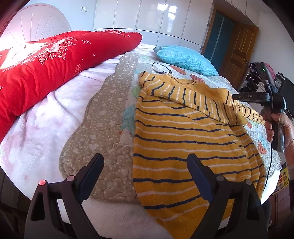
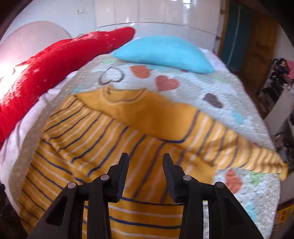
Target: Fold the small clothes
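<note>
Nearest in the left wrist view, the left gripper [image 1: 145,161] hangs with its jaws spread wide and nothing between them, above the near edge of the bed where a quilted mat [image 1: 102,128] lies over a pale pink fleece blanket [image 1: 42,125].

The striped sweater [image 1: 183,147], mustard yellow with navy and white bands, lies flat on that mat. Its long axis runs from the hem at the near edge of the bed away to the neckline [image 1: 185,80] at the far end, so the collar points toward the pillows. One sleeve [image 1: 205,103] is folded across the chest, running crosswise, with its cuff out past the right side of the body.

In the right wrist view, the right gripper [image 2: 146,161] hovers over the sweater's [image 2: 91,147] lower body with its jaws partly apart and no cloth caught between them; that view is motion-blurred, so whether the tips brush the fabric cannot be told. In the left view a hand [image 1: 281,128] grips that tool's handle at the right edge.

Beyond the neckline lies a turquoise pillow [image 1: 185,58], and to the left a red quilt [image 1: 55,60] with white patterns. Farthest back stand glossy white wardrobe doors [image 1: 147,16] and a wooden door [image 1: 238,49].
</note>
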